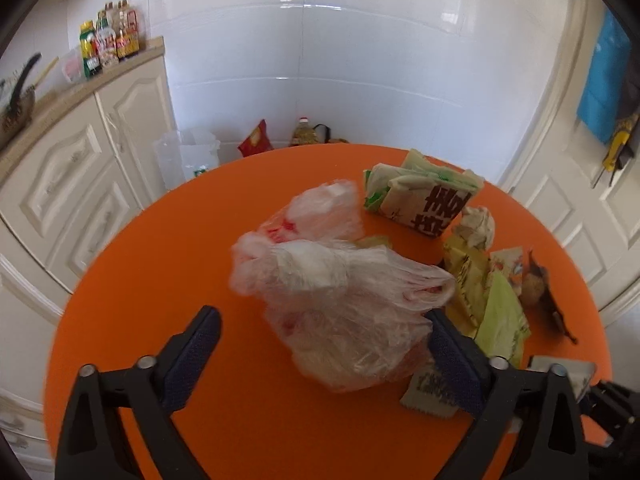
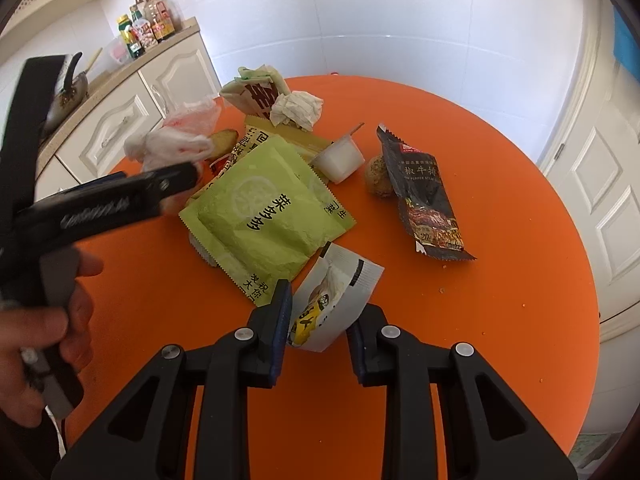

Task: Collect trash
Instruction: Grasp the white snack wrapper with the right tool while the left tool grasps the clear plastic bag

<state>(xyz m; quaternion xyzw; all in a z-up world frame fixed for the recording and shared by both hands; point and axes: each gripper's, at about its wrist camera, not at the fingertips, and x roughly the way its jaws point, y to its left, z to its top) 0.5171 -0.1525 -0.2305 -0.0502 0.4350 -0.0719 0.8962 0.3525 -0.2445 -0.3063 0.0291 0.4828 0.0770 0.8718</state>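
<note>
A round orange table [image 1: 160, 280] holds a spread of trash. In the left wrist view a crumpled clear plastic bag [image 1: 340, 292] lies between the fingers of my left gripper [image 1: 322, 314]. The right finger touches the bag and the left finger stands apart, so the gripper is open. In the right wrist view my right gripper [image 2: 320, 312] is shut on a white snack wrapper [image 2: 340, 284] that tilts up off the table. Beyond it lie a green packet [image 2: 264, 216], a dark snack wrapper [image 2: 424, 200], a small white cup [image 2: 340, 158] and crumpled paper [image 2: 298, 110].
A folded paper bag [image 1: 420, 200] lies at the table's far side and a brown food lump [image 2: 378, 178] sits beside the dark wrapper. White cabinets [image 1: 80, 184] with sauce bottles [image 1: 112, 40] stand to the left, a white door [image 2: 600, 184] to the right. A hand [image 2: 40, 340] holds the left gripper.
</note>
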